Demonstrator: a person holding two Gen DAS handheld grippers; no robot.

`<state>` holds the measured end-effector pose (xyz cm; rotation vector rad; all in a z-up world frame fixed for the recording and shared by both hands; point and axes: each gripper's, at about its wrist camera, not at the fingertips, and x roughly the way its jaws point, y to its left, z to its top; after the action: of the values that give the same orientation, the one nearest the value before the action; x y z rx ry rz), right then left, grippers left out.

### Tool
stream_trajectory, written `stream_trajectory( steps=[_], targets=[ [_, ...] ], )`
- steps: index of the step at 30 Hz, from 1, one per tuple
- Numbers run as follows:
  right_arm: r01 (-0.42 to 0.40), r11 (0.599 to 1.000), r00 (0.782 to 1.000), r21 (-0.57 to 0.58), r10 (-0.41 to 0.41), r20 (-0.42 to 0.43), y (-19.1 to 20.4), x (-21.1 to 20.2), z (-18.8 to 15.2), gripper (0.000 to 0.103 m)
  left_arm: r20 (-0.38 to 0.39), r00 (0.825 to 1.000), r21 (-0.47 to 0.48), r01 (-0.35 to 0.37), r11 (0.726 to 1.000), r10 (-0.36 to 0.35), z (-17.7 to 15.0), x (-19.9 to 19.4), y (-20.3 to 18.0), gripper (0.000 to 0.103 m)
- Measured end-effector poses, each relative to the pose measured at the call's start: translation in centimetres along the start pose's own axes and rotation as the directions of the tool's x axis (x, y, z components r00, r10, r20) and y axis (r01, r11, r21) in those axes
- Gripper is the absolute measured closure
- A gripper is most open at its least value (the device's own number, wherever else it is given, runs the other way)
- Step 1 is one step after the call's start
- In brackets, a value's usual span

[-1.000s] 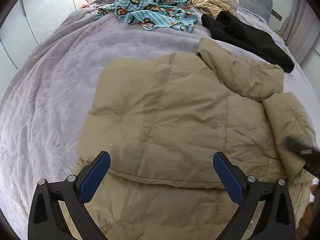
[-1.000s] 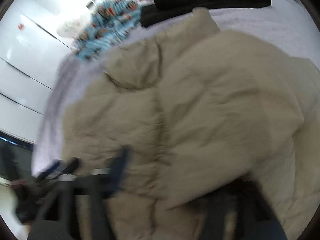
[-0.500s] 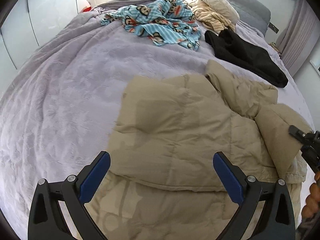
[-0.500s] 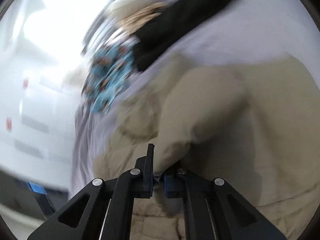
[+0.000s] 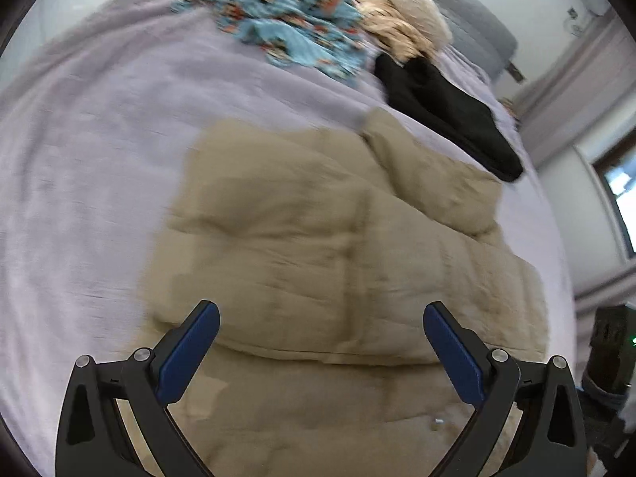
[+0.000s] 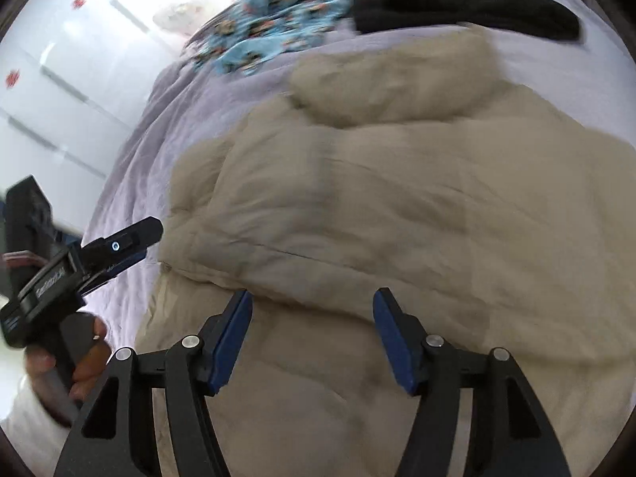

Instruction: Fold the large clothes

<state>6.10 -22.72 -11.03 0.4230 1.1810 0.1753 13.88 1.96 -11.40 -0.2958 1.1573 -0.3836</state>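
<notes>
A beige puffer jacket (image 5: 338, 246) lies folded over itself on the lilac bed cover (image 5: 87, 167), its hood (image 5: 433, 175) at the far right. It fills the right wrist view (image 6: 397, 198) too. My left gripper (image 5: 321, 338) is open and empty above the jacket's near fold. My right gripper (image 6: 313, 330) is open and empty above the jacket's near edge. The left gripper also shows in the right wrist view (image 6: 119, 250), held in a hand at the jacket's left side.
A blue cartoon-print garment (image 5: 290, 28), a cream knit (image 5: 405, 28) and a black garment (image 5: 445, 111) lie at the far end of the bed. White wardrobe doors (image 6: 51, 91) stand to the left. A window (image 5: 620, 183) is on the right.
My right gripper was shut on the jacket's edge half a second ago; now it is open and the sleeve lies flat on the jacket. The left gripper stayed open and shifted slightly.
</notes>
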Motion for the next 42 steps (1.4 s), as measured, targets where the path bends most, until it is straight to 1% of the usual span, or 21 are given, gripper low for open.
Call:
stream_trajectory(
  steps=[3, 6, 7, 8, 9, 10, 12, 15, 16, 17, 18, 20, 22, 24, 27, 30, 32, 35, 38, 40, 42],
  targets=[
    [-0.006, 0.986, 1.000, 0.168, 0.006, 0.002, -6.1, -2.8, -2.3, 0.036, -0.051, 0.997, -0.020, 0.050, 0.999, -0.051, -0.2, 2.7, -1.2, 0.000],
    [-0.054, 0.921, 0.998, 0.386, 0.044, 0.033, -13.0, -4.6, -4.2, 0.036, -0.093, 0.992, -0.030, 0.088, 0.996, -0.090, -0.2, 5.2, -2.2, 0.006],
    [-0.079, 0.887, 0.997, 0.456, 0.060, 0.057, -15.2, -5.2, -4.8, 0.036, -0.104, 0.989, -0.015, 0.101, 0.995, -0.103, -0.1, 5.9, -2.9, 0.030],
    [-0.113, 0.854, 0.993, 0.507, 0.080, 0.087, -16.9, -5.7, -5.3, 0.036, -0.127, 0.985, 0.006, 0.120, 0.993, -0.118, -0.1, 6.5, -3.7, 0.046],
    [-0.140, 0.831, 0.989, 0.538, 0.093, 0.114, -18.1, -5.9, -5.4, 0.036, -0.150, 0.980, 0.024, 0.132, 0.991, -0.127, -0.1, 7.0, -4.2, 0.076],
    [-0.172, 0.806, 0.983, 0.567, 0.104, 0.151, -19.3, -6.3, -5.4, 0.036, -0.163, 0.978, 0.039, 0.136, 0.990, -0.128, -0.1, 7.2, -4.8, 0.088],
    [-0.206, 0.779, 0.974, 0.592, 0.106, 0.200, -20.6, -7.0, -5.0, 0.036, -0.129, 0.986, 0.069, 0.115, 0.991, -0.105, -0.2, 6.4, -5.4, 0.088],
    [-0.223, 0.781, 0.962, 0.584, 0.079, 0.262, -21.3, -7.8, -3.6, 0.036, -0.086, 0.995, 0.076, 0.051, 0.996, -0.044, -0.2, 5.5, -4.2, 0.088],
    [-0.212, 0.782, 0.960, 0.585, 0.054, 0.276, -21.6, -7.9, -3.2, 0.045, -0.094, 0.995, 0.065, 0.043, 0.997, -0.037, -0.2, 5.8, -3.6, 0.088],
    [-0.194, 0.783, 0.961, 0.591, 0.029, 0.276, -22.0, -8.1, -3.2, 0.067, -0.102, 0.994, 0.056, 0.034, 0.998, -0.028, -0.2, 6.2, -3.1, 0.088],
    [-0.133, 0.782, 0.970, 0.609, -0.024, 0.242, -22.7, -7.5, -3.2, 0.077, -0.103, 0.994, 0.056, 0.026, 0.998, -0.020, -0.2, 6.6, -2.7, 0.088],
    [-0.093, 0.766, 0.977, 0.637, -0.054, 0.208, -24.2, -6.2, -3.7, 0.087, -0.096, 0.995, 0.077, 0.008, 0.997, -0.001, -0.3, 7.2, -2.9, 0.088],
    [-0.130, 0.731, 0.975, 0.670, -0.029, 0.220, -25.3, -5.0, -4.6, 0.088, -0.092, 0.995, 0.092, -0.015, 0.996, 0.024, -0.3, 7.2, -3.1, 0.087],
    [-0.125, 0.743, 0.973, 0.658, -0.037, 0.226, -25.2, -5.3, -4.6, 0.088, -0.058, 0.995, 0.104, -0.070, 0.992, 0.077, -0.1, 6.4, -3.3, 0.087],
    [-0.108, 0.766, 0.980, 0.634, -0.026, 0.199, -24.7, -6.0, -3.9, 0.083, 0.001, 0.980, 0.112, -0.199, 0.974, 0.200, 0.6, 4.6, -2.7, 0.087],
    [-0.076, 0.800, 0.987, 0.596, -0.022, 0.156, -23.8, -8.1, -3.9, 0.075, 0.011, 0.979, 0.096, -0.204, 0.974, 0.204, 1.4, 2.8, -1.5, 0.087],
    [-0.038, 0.852, 0.987, 0.522, -0.051, 0.156, -21.7, -10.1, -4.5, 0.073, 0.030, 0.980, 0.116, -0.197, 0.974, 0.194, 1.9, 1.7, -2.0, 0.087],
    [0.104, 0.923, 0.969, 0.371, -0.178, 0.172, -18.1, -12.0, -4.8, 0.073, 0.040, 0.989, 0.156, -0.147, 0.977, 0.142, 2.3, 1.1, -3.5, 0.087],
    [0.167, 0.931, 0.947, 0.325, -0.244, 0.211, -17.8, -12.5, -2.8, 0.073, 0.041, 0.990, 0.219, -0.144, 0.965, 0.138, 2.6, 2.6, -6.4, 0.087],
    [0.116, 0.929, 0.955, 0.350, -0.202, 0.219, -19.1, -11.4, -0.9, 0.074, 0.046, 0.981, 0.252, -0.191, 0.948, 0.186, 2.6, 4.5, -7.8, 0.087],
    [0.132, 0.925, 0.957, 0.355, -0.213, 0.197, -20.0, -9.4, 0.7, 0.074, 0.023, 0.970, 0.248, -0.239, 0.939, 0.241, 2.3, 7.6, -7.7, 0.087]
  ],
)
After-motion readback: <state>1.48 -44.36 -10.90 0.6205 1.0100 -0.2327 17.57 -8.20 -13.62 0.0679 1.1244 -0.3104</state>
